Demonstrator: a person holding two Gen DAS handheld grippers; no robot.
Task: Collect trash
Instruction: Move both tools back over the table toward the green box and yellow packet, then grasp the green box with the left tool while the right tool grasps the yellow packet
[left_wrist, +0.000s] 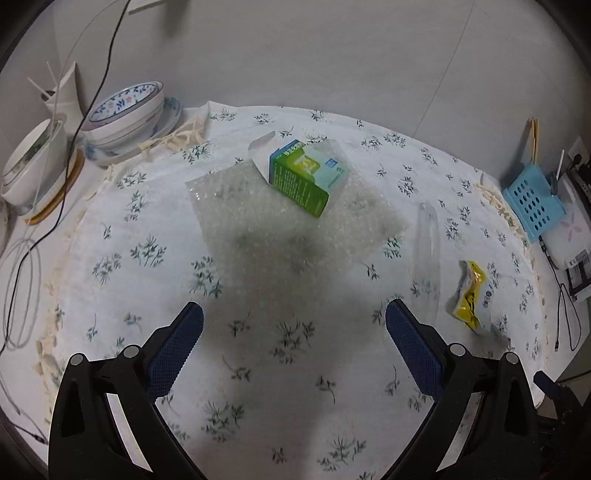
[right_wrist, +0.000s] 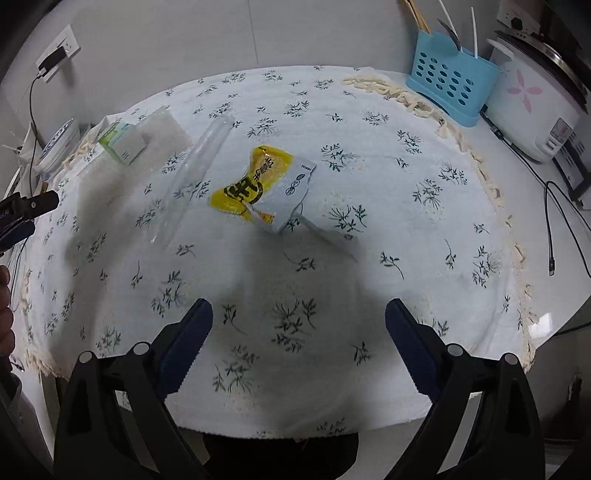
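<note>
The left tongs (left_wrist: 294, 317) stand apart and hold nothing above the tabletop (left_wrist: 258, 350). Ahead of them a green carton (left_wrist: 306, 177) lies on bubble wrap (left_wrist: 288, 229). Near the right tongs (right_wrist: 298, 314), also apart and empty, a clear wrapper (right_wrist: 192, 166) lies ahead to the left, and a yellow packet (right_wrist: 258, 184) is straight ahead.

White table (right_wrist: 517, 206) under a floral fringed cloth (right_wrist: 295, 295); yellow crumpled snack wrapper (right_wrist: 258, 184) at centre, clear bubble wrap sheet (left_wrist: 295, 221) with a green carton (left_wrist: 306, 177) on it at ten o'clock.
</note>
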